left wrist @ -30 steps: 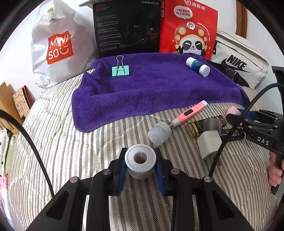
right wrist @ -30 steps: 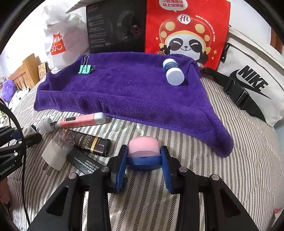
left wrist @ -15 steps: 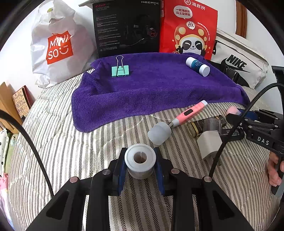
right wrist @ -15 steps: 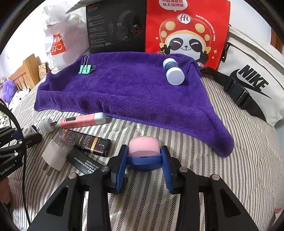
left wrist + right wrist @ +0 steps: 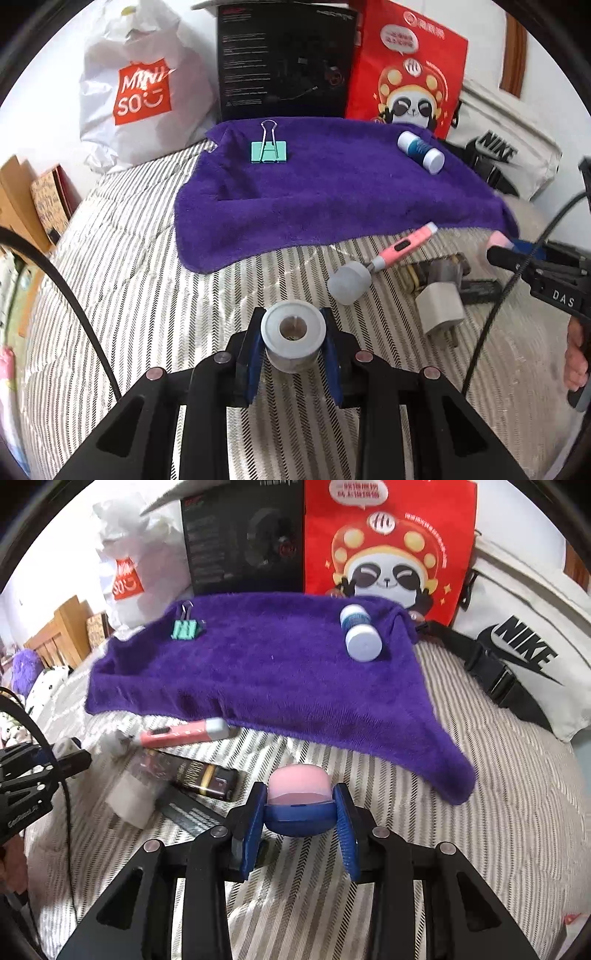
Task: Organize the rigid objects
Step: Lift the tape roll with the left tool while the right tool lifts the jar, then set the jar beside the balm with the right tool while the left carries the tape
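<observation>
Now both loads go to the towel.
Your left gripper [image 5: 293, 341] has its jaws pinching the grey roll [image 5: 293, 332]; your right gripper [image 5: 300, 814] pinches the pink-and-blue case [image 5: 298, 797], both just above the bed [image 5: 147, 295]. Carry each level over the towel [image 5: 332, 192] edge, set them down apart from the clip [image 5: 269, 151] and bottle [image 5: 421, 152], and spread the jaws only once each piece rests flat, since the roll looks likely to roll.

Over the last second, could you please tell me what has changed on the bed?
Both tools have lifted and advanced toward the purple towel: the left tool keeps its grip on the grey roll, the right tool on the pink-and-blue case. Nothing was released. The binder clip and white-capped bottle stay put.
</observation>
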`<state>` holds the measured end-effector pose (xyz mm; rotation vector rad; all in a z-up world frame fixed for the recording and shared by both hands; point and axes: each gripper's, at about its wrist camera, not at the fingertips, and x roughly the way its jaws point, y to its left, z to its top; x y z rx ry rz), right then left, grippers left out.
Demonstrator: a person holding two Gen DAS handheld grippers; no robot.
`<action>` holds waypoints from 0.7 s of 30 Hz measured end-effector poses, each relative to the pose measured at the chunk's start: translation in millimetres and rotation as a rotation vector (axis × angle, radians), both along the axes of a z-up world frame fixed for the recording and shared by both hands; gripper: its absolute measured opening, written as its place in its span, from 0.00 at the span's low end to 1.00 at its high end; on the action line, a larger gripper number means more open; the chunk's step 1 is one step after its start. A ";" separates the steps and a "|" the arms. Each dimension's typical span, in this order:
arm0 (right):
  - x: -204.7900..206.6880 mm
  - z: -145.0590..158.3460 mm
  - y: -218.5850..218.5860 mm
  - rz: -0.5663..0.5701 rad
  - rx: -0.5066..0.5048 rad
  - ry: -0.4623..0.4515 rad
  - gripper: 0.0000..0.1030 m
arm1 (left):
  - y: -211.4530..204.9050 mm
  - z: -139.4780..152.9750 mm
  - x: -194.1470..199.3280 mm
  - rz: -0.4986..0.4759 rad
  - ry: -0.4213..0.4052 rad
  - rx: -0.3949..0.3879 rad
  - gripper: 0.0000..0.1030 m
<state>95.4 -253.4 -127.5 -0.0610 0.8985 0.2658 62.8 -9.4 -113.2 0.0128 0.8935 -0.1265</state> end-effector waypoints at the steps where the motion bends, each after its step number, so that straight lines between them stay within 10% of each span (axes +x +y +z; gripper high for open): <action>1: -1.1 3.7 -1.4 0.000 0.009 -0.001 0.35 | 4.6 3.2 -0.3 0.002 -0.001 -0.031 0.26; 21: 47.8 80.7 0.2 0.038 0.031 -0.111 0.35 | 17.2 66.0 47.8 -0.043 -0.071 -0.072 0.26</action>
